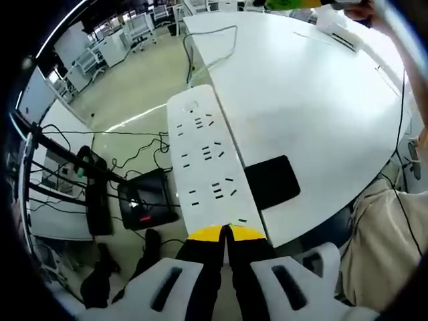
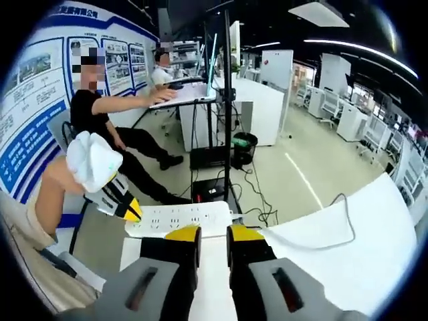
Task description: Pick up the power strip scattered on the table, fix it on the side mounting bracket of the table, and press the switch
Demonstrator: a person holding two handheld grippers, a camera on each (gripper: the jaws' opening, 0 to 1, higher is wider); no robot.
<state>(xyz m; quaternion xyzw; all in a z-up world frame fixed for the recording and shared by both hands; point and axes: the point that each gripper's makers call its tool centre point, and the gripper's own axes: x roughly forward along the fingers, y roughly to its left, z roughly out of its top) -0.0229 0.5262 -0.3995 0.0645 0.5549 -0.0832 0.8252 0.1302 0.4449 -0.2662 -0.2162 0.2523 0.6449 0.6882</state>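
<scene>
Power strip (image 1: 204, 164) hangs along the counter (image 1: 314, 100) edge, pinched at 1 end by the left tongs (image 1: 226, 235) for mounting; right tongs (image 2: 212, 235) hover spread, likely for the switch.

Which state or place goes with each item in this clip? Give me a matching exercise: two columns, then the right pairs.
Column one:
1. power strip
2. left gripper
3. right gripper
4. black pad

Column two:
A. flat on the white table, beside the strip
B. jaws apart, nothing between them
C. white, at the table's edge, held by one end
D. shut on the strip's near end

Pairs: 1-C, 2-D, 3-B, 4-A
</scene>
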